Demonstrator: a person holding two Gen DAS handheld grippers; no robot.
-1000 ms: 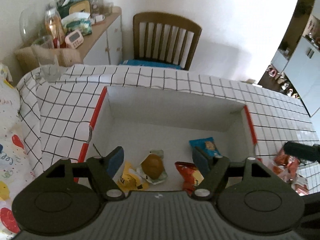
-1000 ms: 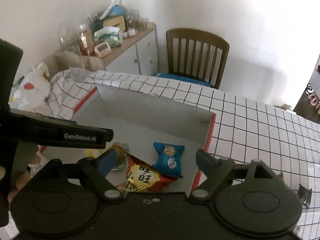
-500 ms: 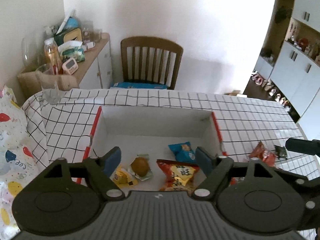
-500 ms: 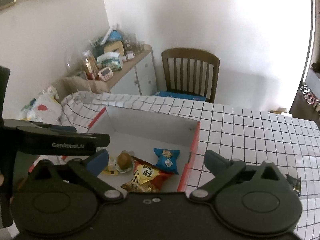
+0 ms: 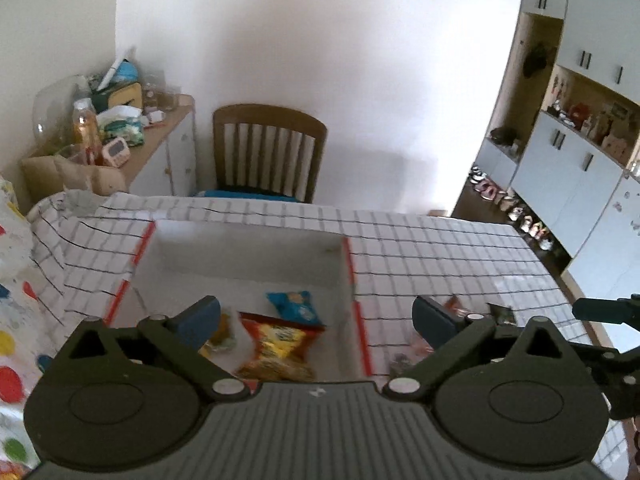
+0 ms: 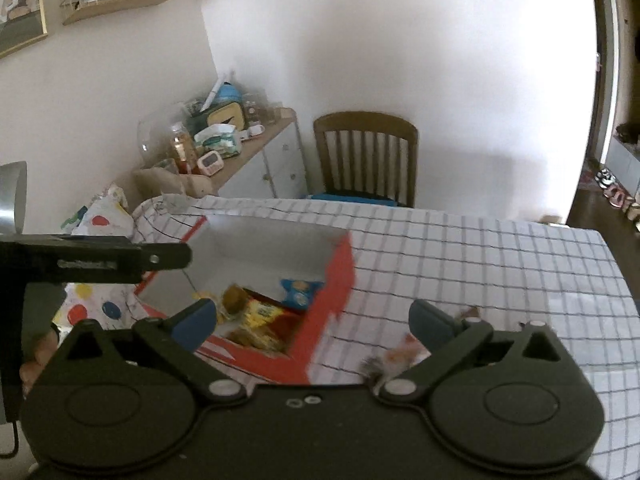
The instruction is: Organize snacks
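Tools both empty: left tool [image 5: 316, 316] opening, right tool [image 6: 312, 318] wide. Cupboards [image 5: 560, 168] only leftward; wall shelf [image 6: 120, 2], red box [image 6: 332, 292] side only rightward.

Blurred loose snacks [image 6: 394, 354] behind right tongs [image 6: 316, 320]

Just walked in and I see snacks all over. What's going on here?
A person is sorting snacks with two handheld grippers. The box already holds a blue packet, a red bag and more. The left gripper is opening and the right gripper is wide open; nothing sits between the jaws of either. A few packets still lie on the checked cloth beside the box.
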